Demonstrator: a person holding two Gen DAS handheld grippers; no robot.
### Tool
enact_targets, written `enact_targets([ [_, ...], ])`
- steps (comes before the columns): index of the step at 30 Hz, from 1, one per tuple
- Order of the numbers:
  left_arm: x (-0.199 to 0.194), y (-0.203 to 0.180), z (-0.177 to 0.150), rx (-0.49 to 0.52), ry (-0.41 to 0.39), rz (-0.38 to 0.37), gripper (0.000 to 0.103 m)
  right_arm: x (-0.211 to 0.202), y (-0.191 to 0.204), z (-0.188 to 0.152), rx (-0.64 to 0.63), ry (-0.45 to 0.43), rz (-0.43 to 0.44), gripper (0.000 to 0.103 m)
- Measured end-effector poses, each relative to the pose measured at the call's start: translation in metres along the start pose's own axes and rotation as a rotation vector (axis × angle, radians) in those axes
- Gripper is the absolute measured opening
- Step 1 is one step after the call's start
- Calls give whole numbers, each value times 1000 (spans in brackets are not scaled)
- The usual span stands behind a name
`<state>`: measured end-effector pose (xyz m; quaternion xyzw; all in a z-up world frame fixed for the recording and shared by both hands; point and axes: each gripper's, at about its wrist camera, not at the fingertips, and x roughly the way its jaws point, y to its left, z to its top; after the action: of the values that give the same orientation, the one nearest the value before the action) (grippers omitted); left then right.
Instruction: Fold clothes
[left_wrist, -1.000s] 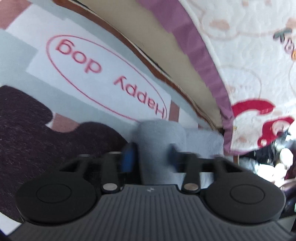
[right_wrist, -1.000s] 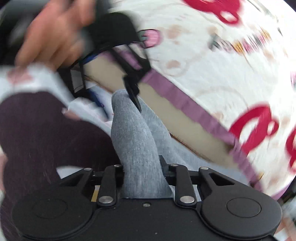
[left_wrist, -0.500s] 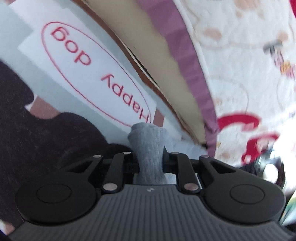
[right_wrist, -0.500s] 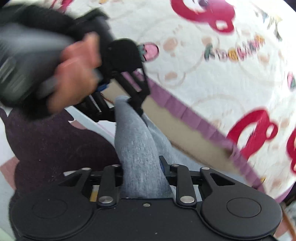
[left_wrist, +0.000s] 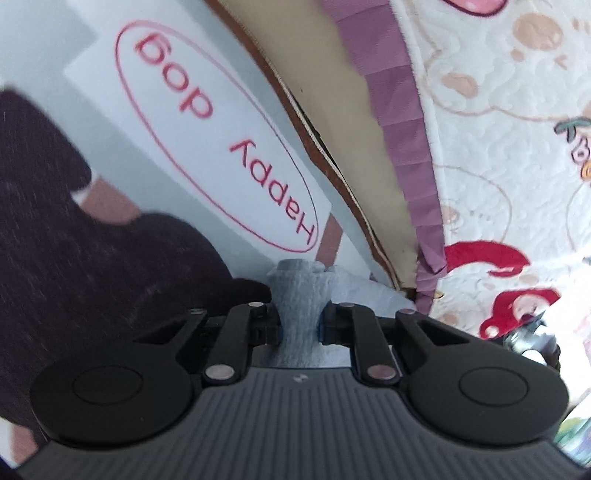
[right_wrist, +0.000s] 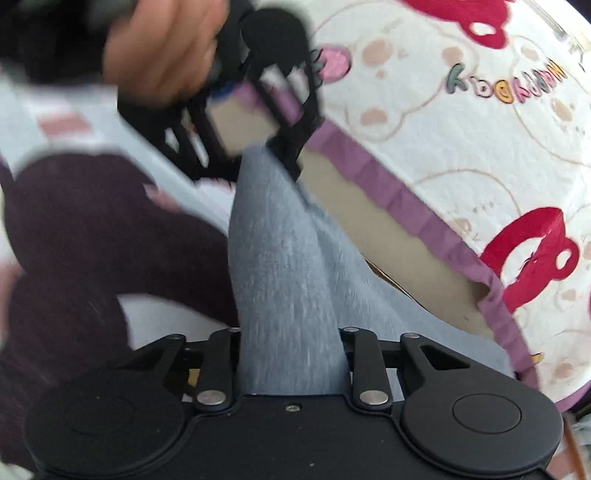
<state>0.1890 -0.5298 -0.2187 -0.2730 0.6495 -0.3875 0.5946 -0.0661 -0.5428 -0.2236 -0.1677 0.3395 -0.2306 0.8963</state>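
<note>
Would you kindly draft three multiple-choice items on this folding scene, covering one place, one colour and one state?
1. Where does the "Happy dog" print lie?
A. on the mat under the garment
B. on the quilt
C. on the garment

2. What colour is the garment?
A. red
B. grey
C. green

3. How does the left gripper stand?
A. wide open, nothing between
C. out of view
B. shut on the garment

Answers: 1 A, the oval print sits on the pale mat beyond the fingers; 2 B, the knit is grey in both views; 3 B, its pads pinch the cloth.
</note>
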Motion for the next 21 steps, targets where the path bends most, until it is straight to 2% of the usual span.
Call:
enact_targets([
  [5, -20, -1, -2, 96, 2, 4, 11, -18, -14, 12, 131, 6, 105, 27],
  [8, -52, 8, -2, 153, 10, -14, 11, -37, -5, 27, 143, -17, 159, 27],
  [11, -104, 33, 0, 151, 7, -22, 10, -60, 14, 48, 201, -51, 272, 26],
  [13, -149, 55, 1, 141, -22, 1, 10, -74, 36, 65, 219, -66, 362, 26],
  [17, -249, 104, 4, 97, -104, 65, 11, -104, 107, 103, 169, -122, 541, 26],
  [19, -296, 127, 5, 72, -142, 112, 11, -118, 142, 122, 89, -165, 600, 26],
  [21, -328, 147, 0, 46, -183, 144, 13, -119, 164, 137, 121, -147, 653, 26],
])
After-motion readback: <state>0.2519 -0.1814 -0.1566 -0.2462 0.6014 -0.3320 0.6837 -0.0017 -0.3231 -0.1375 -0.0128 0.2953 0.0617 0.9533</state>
